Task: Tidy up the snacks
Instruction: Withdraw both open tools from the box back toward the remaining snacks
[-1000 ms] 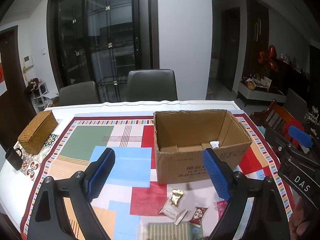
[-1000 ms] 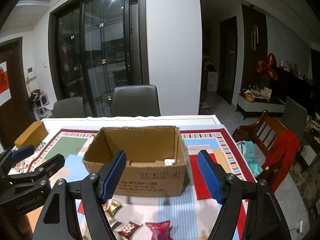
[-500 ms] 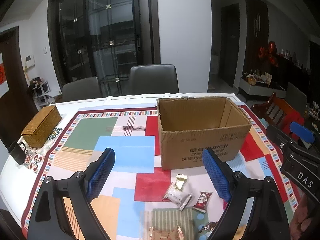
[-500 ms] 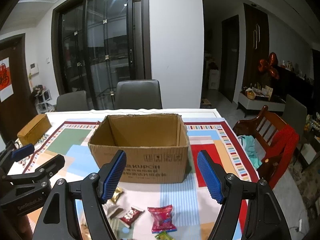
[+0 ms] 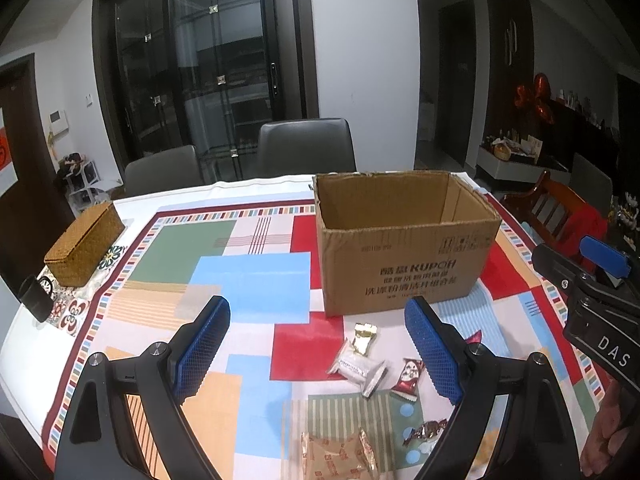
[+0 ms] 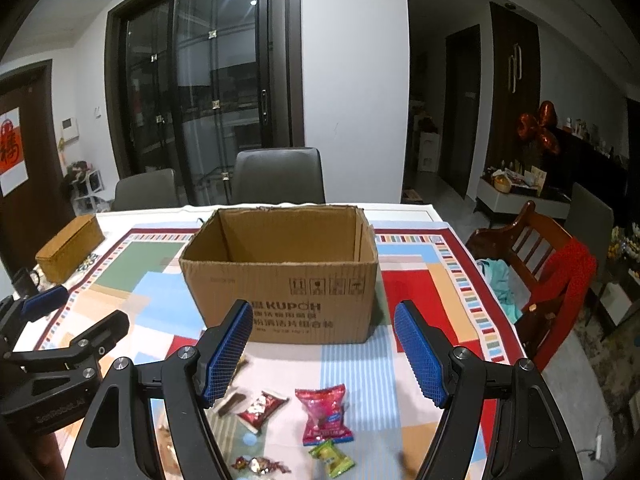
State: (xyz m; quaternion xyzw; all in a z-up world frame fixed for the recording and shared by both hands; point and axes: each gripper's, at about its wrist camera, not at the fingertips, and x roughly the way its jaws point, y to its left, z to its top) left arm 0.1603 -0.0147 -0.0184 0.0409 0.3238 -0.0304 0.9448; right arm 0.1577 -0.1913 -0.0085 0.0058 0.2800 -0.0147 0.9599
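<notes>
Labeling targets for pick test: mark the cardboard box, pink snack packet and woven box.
cardboard box [image 6: 280, 280], right wrist view, front wall.
pink snack packet [image 6: 323, 412], right wrist view, wrapper middle.
woven box [image 5: 84, 238], left wrist view, lid.

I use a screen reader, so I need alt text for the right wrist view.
An open, empty-handed right hand-held gripper hangs over wrapped snacks on a colourful tablecloth: a pink packet, a red one and a green one. Behind stands an open cardboard box, with the left hand-held gripper at left.
</notes>
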